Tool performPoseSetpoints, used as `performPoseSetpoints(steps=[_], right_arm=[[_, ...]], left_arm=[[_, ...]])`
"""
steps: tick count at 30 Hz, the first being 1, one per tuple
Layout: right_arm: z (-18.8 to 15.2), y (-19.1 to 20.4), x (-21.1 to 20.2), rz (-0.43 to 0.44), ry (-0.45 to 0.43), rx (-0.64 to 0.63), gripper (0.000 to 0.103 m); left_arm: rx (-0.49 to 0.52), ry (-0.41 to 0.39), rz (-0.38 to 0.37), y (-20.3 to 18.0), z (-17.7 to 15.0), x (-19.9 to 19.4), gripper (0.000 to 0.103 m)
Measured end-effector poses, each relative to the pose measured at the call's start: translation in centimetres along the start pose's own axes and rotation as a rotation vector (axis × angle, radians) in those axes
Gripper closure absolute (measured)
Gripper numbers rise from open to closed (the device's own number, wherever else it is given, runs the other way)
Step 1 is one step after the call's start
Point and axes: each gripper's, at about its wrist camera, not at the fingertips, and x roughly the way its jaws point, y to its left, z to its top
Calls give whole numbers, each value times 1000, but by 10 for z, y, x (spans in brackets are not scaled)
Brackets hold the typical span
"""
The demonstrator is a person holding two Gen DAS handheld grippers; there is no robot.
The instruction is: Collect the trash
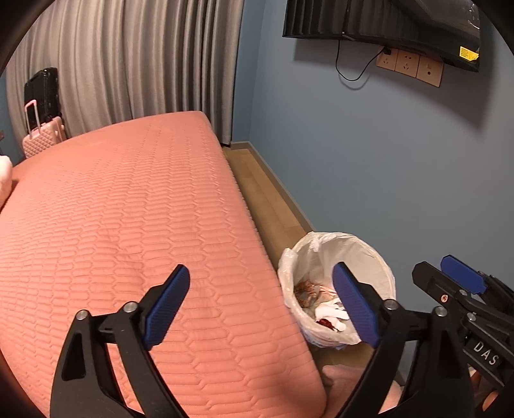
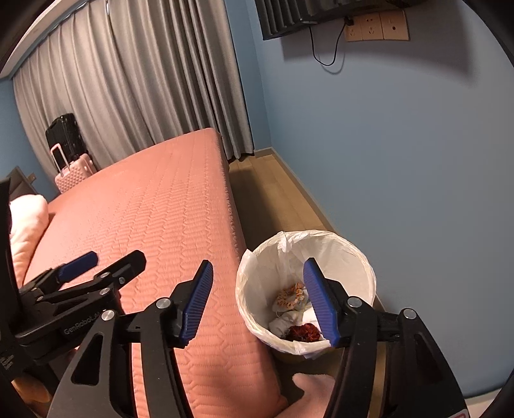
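Observation:
A trash bin lined with a white plastic bag stands on the floor beside the bed; it also shows in the right wrist view. Inside it lie crumpled white tissues, an orange-patterned wrapper and a dark red scrap. My left gripper is open and empty, above the bed's edge and the bin. My right gripper is open and empty, above the bin's near rim. The right gripper shows in the left wrist view, and the left gripper in the right wrist view.
The bed has a pink quilted cover. A pink pillow lies at its far left. A pink suitcase and a black one stand by grey curtains. A blue wall carries sockets and a TV. A wooden floor strip runs alongside.

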Motion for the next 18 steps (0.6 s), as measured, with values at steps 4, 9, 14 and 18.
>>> performPoseSetpoints(steps=[4, 9, 14, 18], right_arm=[[-7, 4, -4, -14, 2, -11, 43], [-17, 9, -7, -49, 8, -43, 39], [-25, 9, -10, -60, 8, -42, 29], [-32, 8, -11, -65, 14, -39, 24]], left_arm=[[4, 4, 12, 6, -7, -4, 14], [-5, 17, 16, 11, -16, -7, 11], [-2, 29, 15, 13, -26, -9, 8], [-6, 40, 14, 13, -34, -10, 8]])
